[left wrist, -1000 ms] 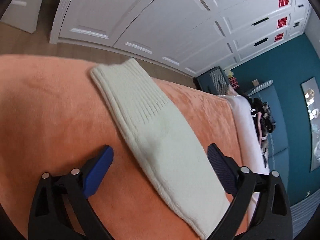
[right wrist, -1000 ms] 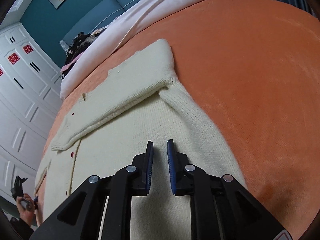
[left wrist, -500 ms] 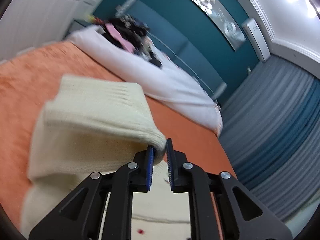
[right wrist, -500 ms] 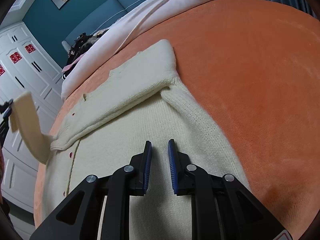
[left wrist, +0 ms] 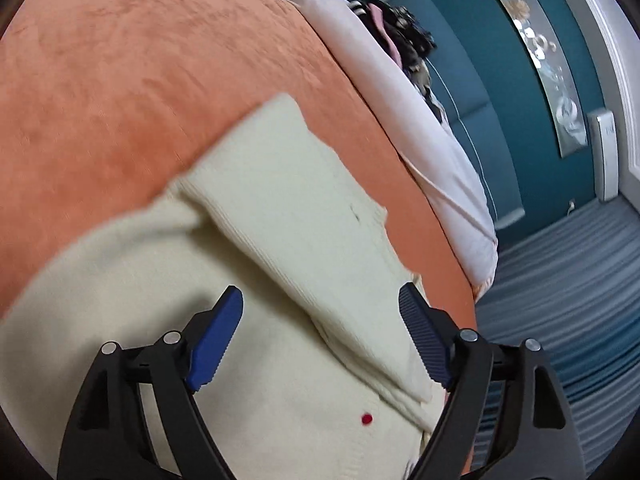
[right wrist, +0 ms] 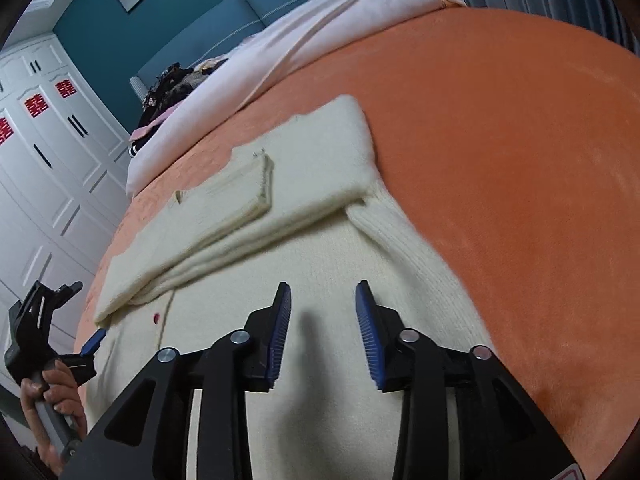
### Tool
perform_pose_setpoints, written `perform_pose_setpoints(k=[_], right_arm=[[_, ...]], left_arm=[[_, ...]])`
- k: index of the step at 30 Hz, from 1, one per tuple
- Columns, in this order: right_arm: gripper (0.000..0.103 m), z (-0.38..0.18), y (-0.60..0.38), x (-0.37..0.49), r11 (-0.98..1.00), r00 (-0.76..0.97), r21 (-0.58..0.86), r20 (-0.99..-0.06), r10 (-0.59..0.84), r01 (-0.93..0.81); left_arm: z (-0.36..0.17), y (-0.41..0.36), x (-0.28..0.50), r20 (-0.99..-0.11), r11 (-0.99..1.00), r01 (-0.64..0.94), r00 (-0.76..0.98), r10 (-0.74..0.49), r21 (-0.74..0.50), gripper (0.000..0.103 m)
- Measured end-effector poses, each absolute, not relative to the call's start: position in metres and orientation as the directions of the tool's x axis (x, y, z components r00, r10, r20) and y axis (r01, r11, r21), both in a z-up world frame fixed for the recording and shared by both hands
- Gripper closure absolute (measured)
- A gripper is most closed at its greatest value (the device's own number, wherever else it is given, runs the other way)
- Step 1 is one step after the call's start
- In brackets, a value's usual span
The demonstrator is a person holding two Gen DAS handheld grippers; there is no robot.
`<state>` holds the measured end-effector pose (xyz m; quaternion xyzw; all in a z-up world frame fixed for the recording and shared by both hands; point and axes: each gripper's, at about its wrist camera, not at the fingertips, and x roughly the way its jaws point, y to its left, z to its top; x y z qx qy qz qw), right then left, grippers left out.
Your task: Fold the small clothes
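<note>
A cream knitted cardigan (right wrist: 320,264) with small red buttons lies flat on the orange blanket (right wrist: 500,152). Both sleeves are folded across its chest, one on top of the other (right wrist: 240,196). In the left wrist view the folded sleeve (left wrist: 304,216) runs diagonally over the body, with a red button (left wrist: 366,419) below it. My left gripper (left wrist: 320,336) is open and empty, just above the sleeve's cuff end. It also shows in the right wrist view (right wrist: 94,340), at the garment's left edge. My right gripper (right wrist: 322,332) is open and empty over the lower body of the cardigan.
A white duvet (right wrist: 304,44) with a heap of dark clothes (right wrist: 172,88) lies at the head of the bed, against a teal headboard (right wrist: 224,20). White wardrobe doors (right wrist: 44,168) stand to the left. Grey curtains (left wrist: 560,280) hang beyond the bed's far side.
My left gripper carried the left sleeve over onto the chest, let go of it and opened. My right gripper opened from nearly shut and stayed over the lower body.
</note>
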<state>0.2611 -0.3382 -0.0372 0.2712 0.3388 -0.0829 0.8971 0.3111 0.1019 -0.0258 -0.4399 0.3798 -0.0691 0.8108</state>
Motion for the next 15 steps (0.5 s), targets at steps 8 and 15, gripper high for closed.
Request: perform_pose_setpoints(k=[8, 15], right_arm=[[0.032, -0.026, -0.334, 0.377, 0.818, 0.682, 0.472, -0.717, 0.14, 0.328], [0.096, 0.028, -0.316, 0.383, 0.869, 0.785, 0.464, -0.598, 0.161, 0.175]], left_arm=[[-0.051, 0.139, 0.333, -0.547, 0.423, -0.368, 0.697, -0.464, -0.828, 0.031], [-0.015, 0.133, 0.343, -0.472, 0.56, -0.193, 0.779, -0.412, -0.806, 0.083]])
